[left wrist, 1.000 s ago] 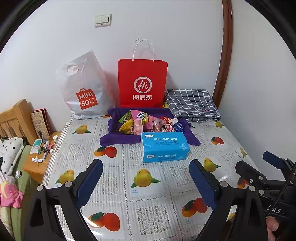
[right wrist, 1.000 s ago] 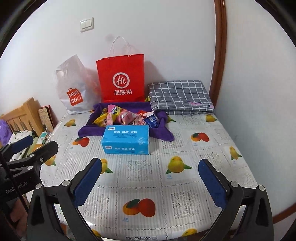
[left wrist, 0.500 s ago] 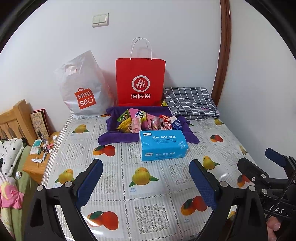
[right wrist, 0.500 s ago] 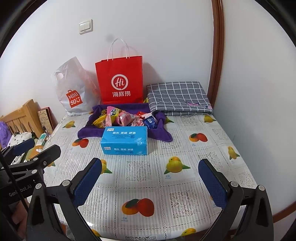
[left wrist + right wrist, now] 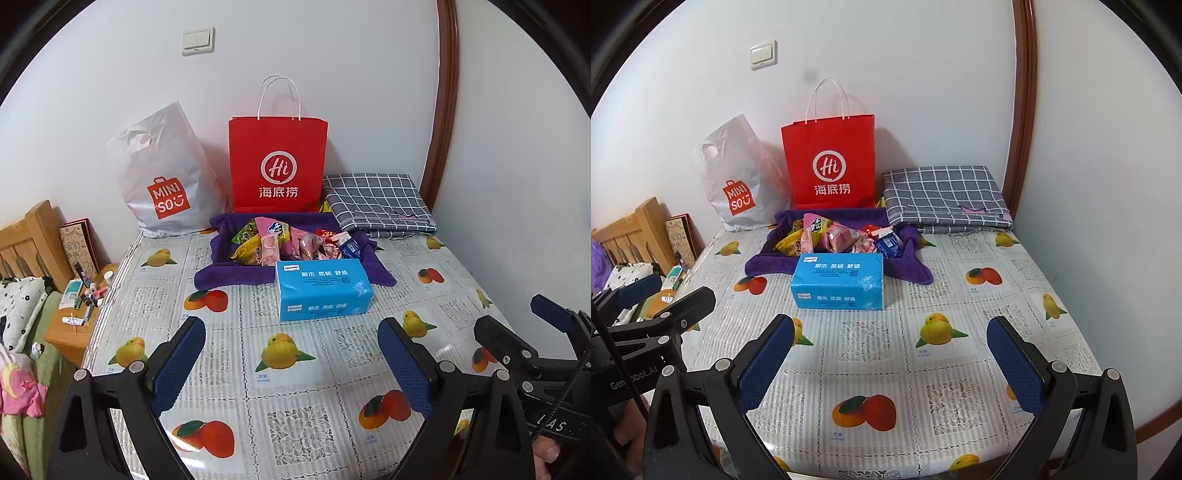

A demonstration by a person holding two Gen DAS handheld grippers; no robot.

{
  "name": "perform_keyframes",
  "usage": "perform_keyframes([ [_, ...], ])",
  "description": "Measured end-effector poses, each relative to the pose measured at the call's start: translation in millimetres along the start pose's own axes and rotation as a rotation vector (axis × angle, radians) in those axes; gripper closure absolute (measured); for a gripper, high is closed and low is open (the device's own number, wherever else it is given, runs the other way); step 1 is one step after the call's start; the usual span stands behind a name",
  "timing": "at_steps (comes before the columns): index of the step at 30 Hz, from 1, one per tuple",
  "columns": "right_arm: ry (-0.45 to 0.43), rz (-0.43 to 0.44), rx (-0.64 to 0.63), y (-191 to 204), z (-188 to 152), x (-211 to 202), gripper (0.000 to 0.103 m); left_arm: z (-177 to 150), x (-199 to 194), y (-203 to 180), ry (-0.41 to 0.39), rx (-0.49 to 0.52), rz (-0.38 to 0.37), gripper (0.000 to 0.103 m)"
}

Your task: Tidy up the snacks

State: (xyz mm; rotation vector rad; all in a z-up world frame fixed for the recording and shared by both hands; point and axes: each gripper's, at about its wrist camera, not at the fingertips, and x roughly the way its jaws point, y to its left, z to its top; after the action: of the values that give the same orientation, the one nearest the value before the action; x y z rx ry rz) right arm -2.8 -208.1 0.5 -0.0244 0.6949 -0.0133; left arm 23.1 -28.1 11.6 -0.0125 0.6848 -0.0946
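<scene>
The left gripper hangs over the near part of the tabletop, its blue-padded jaws spread wide with nothing between them and nothing touched. The right gripper sits beside it in the same way, jaws fully apart and empty above the fruit-print cover.

The snacks lie heaped on a purple cloth toward the far edge of the tabletop, well apart from both tools. A blue tissue pack stands just in front of that pile, touching the cloth's near side. Behind it, against the wall, a red paper bag stands upright beside a white plastic bag, and a folded checked cloth fills the far right corner.
</scene>
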Motion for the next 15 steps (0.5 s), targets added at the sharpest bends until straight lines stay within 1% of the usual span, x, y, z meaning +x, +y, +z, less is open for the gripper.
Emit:
perform_keyframes([
  [15,-0.008,-0.003,-0.001,-2.9,0.2,-3.1,0.000,-0.2,-1.5,-1.5,-0.001,0.001,-0.001,0.008],
])
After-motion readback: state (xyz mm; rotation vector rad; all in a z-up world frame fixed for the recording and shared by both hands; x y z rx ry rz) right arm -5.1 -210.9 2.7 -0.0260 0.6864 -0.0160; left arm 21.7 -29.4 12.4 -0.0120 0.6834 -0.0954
